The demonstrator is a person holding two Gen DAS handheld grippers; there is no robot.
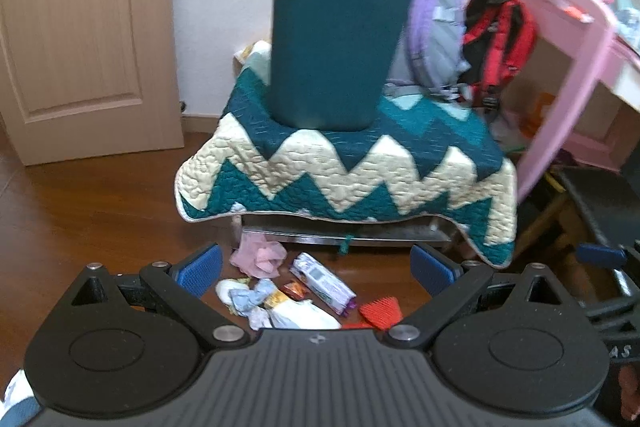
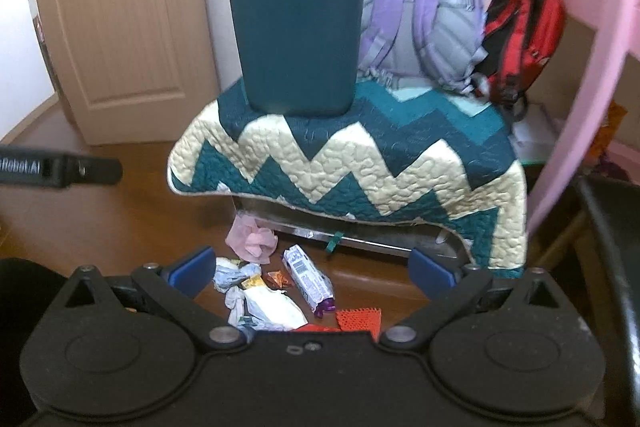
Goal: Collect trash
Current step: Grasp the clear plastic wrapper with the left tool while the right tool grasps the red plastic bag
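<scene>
A dark teal bin (image 1: 332, 43) (image 2: 298, 35) stands upright on a low bench covered by a zigzag quilt (image 1: 348, 171) (image 2: 360, 167). On the wood floor in front lies a pile of trash: pink tissue (image 1: 260, 257) (image 2: 252, 241), a purple-white wrapper (image 1: 322, 283) (image 2: 306, 277), crumpled white paper (image 1: 296, 313) (image 2: 272, 307), a small orange wrapper (image 1: 295, 290) (image 2: 279, 279) and a red mesh piece (image 1: 380, 311) (image 2: 358, 319). My left gripper (image 1: 316, 269) is open and empty above the pile. My right gripper (image 2: 312, 271) is open and empty above it too.
A purple backpack (image 1: 428, 11) (image 2: 424, 7) and a red-black backpack (image 1: 500, 39) (image 2: 524, 35) rest behind the bin. A pink desk (image 1: 568, 75) (image 2: 580, 67) stands right, a door (image 1: 80, 27) (image 2: 120, 27) left. The other gripper's tip shows at each view's edge (image 1: 600, 255) (image 2: 60, 169).
</scene>
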